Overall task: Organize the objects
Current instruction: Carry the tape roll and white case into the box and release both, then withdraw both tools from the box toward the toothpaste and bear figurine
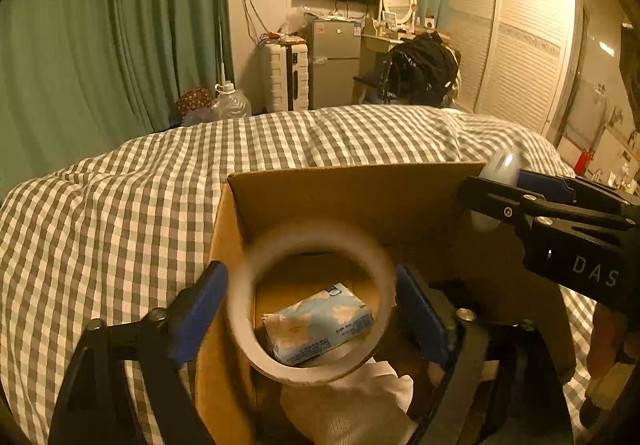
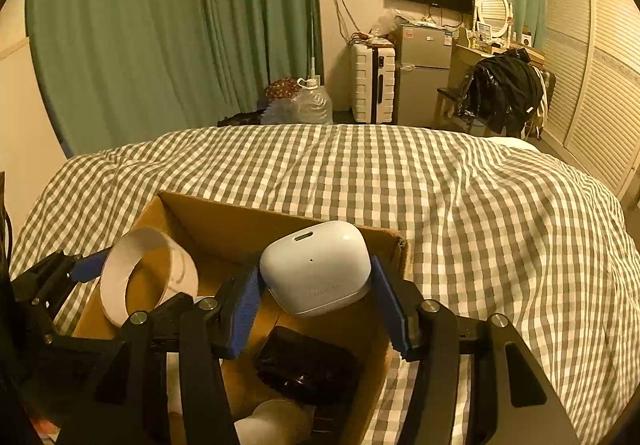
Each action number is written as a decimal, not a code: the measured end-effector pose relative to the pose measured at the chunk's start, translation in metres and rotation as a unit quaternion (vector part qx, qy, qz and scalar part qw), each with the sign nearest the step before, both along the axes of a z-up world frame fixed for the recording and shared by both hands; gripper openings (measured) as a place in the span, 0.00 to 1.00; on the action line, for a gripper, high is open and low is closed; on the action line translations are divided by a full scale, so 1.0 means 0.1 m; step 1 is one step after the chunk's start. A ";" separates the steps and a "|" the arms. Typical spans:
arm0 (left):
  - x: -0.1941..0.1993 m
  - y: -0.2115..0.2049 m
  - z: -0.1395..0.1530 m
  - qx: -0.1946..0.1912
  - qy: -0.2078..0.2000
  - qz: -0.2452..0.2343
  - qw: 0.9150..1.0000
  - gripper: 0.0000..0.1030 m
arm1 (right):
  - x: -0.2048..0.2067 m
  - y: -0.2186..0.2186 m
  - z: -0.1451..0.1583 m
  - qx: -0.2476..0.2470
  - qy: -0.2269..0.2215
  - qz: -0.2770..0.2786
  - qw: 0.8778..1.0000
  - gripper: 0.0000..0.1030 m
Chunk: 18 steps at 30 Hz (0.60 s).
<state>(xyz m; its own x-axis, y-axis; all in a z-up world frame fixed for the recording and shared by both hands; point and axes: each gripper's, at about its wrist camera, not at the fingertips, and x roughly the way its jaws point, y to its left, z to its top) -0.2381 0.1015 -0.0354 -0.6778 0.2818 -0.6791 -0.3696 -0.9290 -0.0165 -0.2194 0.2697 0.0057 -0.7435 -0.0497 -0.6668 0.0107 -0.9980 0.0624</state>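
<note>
Both loads hang over the open cardboard box (image 2: 208, 221) on the bed (image 2: 460, 197): the left gripper (image 1: 312, 309) clenches a tape roll (image 1: 312, 301), the right gripper (image 2: 316, 285) an earbud case (image 2: 316, 265); lower each low inside before easing the jaws apart, clear of the tissue pack (image 1: 320, 321)

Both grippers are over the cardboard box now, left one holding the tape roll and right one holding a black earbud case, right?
Not quite: the earbud case in the right gripper is white, as the right wrist view shows. A separate black item lies in the cardboard box. The left gripper does hold the tape roll over it.
</note>
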 end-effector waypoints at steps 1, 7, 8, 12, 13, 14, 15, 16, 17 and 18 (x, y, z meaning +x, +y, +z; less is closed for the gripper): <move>0.00 -0.02 0.00 0.006 0.000 0.000 1.000 0.90 | 0.01 0.01 0.01 -0.001 0.002 -0.002 1.000 0.58; 0.07 -0.15 0.09 0.012 0.008 0.021 1.000 0.96 | 0.15 0.03 0.16 -0.010 0.037 -0.013 0.999 0.69; 0.13 -0.20 0.11 0.019 0.011 0.025 0.999 0.96 | 0.19 0.04 0.18 -0.012 0.041 -0.017 0.999 0.71; 0.36 -0.37 0.24 0.028 0.021 0.033 0.999 0.96 | 0.39 0.01 0.29 -0.014 0.055 -0.020 0.998 0.73; 0.45 -0.42 0.27 0.024 0.026 0.036 0.999 0.96 | 0.45 0.00 0.31 -0.013 0.057 -0.020 0.998 0.73; 0.55 -0.47 0.28 0.024 0.031 0.041 0.998 0.96 | 0.54 -0.02 0.34 -0.012 0.060 -0.020 0.998 0.73; 0.63 -0.50 0.32 0.024 0.035 0.047 0.998 0.96 | 0.64 -0.03 0.37 -0.012 0.063 -0.022 0.998 0.73; 0.68 -0.53 0.35 0.024 0.037 0.050 0.998 0.96 | 0.74 -0.05 0.38 -0.013 0.064 -0.024 0.998 0.73; 0.75 -0.57 0.38 0.024 0.039 0.053 0.998 0.96 | 0.86 -0.08 0.39 -0.017 0.063 -0.022 0.998 0.73; 0.85 -0.62 0.41 0.025 0.041 0.058 0.997 0.96 | 0.94 -0.10 0.39 -0.020 0.062 -0.018 0.998 0.73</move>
<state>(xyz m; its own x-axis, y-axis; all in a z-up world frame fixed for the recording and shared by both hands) -0.1535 0.0398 0.0055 -0.7608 0.2303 -0.6068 -0.2621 -0.9643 -0.0373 -0.1255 0.2602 0.0452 -0.8216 -0.0452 -0.5682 -0.0160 -0.9946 0.1021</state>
